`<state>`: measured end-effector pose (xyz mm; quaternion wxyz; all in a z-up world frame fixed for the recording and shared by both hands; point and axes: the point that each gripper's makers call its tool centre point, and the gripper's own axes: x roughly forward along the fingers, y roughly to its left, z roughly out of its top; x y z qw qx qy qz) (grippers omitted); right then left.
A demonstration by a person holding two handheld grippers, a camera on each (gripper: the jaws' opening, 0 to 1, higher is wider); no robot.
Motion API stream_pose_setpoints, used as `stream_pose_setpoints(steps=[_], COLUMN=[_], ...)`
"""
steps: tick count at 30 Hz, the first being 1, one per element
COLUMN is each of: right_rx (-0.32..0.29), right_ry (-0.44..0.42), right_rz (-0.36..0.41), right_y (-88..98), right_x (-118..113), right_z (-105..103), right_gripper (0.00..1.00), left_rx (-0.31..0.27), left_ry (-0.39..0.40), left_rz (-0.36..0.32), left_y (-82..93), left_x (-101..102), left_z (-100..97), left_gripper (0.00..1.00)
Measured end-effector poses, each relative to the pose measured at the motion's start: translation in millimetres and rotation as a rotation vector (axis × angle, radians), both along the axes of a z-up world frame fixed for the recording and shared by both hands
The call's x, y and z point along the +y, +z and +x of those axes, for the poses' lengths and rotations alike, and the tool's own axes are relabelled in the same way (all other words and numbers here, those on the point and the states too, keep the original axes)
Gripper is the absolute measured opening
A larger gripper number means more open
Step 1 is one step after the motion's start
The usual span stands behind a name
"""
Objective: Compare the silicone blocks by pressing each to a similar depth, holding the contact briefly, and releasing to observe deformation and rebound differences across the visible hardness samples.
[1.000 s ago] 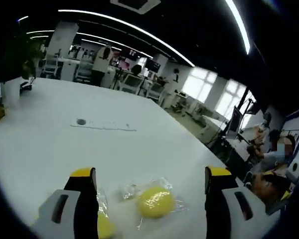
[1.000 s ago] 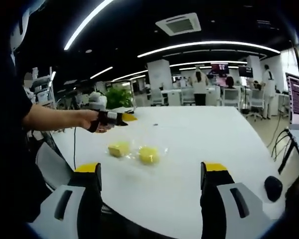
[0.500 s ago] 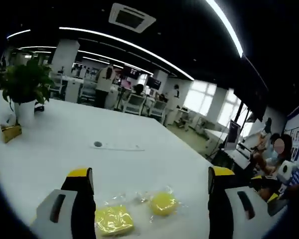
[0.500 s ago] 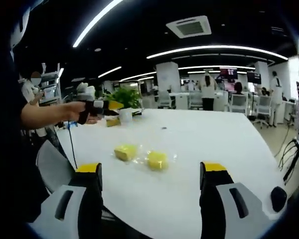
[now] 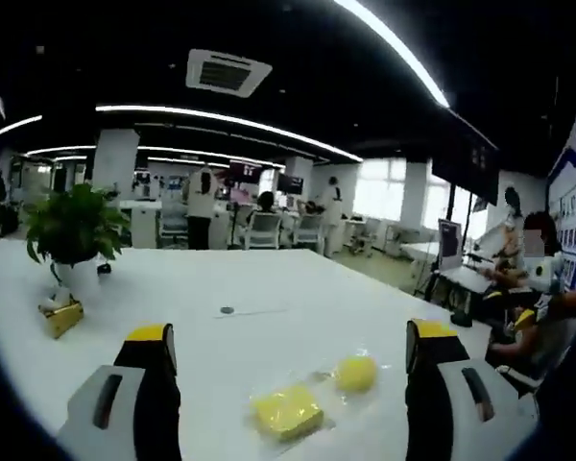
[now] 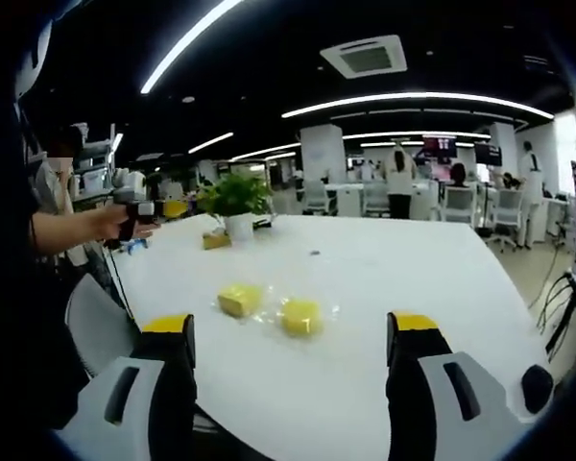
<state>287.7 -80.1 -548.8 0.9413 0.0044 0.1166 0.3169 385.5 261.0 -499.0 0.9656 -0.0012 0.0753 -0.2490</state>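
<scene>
Low in the left gripper view, a square yellow silicone block [image 5: 286, 411] and a rounder yellow one [image 5: 356, 373] lie in clear wrap on a white table [image 5: 269, 288]; no writing is legible. Left gripper [image 5: 290, 357] jaws stand wide apart, empty. A potted plant [image 5: 72, 235] sits at left.

Centre of the right gripper view, both blocks lie side by side between the right gripper's [image 6: 290, 338] parted jaws, an open-plan office behind.
</scene>
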Motion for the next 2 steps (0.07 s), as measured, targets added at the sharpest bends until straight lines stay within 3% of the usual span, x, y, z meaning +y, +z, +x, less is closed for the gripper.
stream_pose_setpoints(steps=[2], right_rx=[-0.008], right_ry=[-0.003], right_rz=[-0.020], right_y=[-0.5], right_x=[-1.7], right_z=[1.7], right_gripper=[0.77], left_rx=[0.000], left_ry=[-0.007], left_rz=[0.006], left_y=[-1.0], left_x=[7.4], left_z=[-10.5], left_gripper=[0.99])
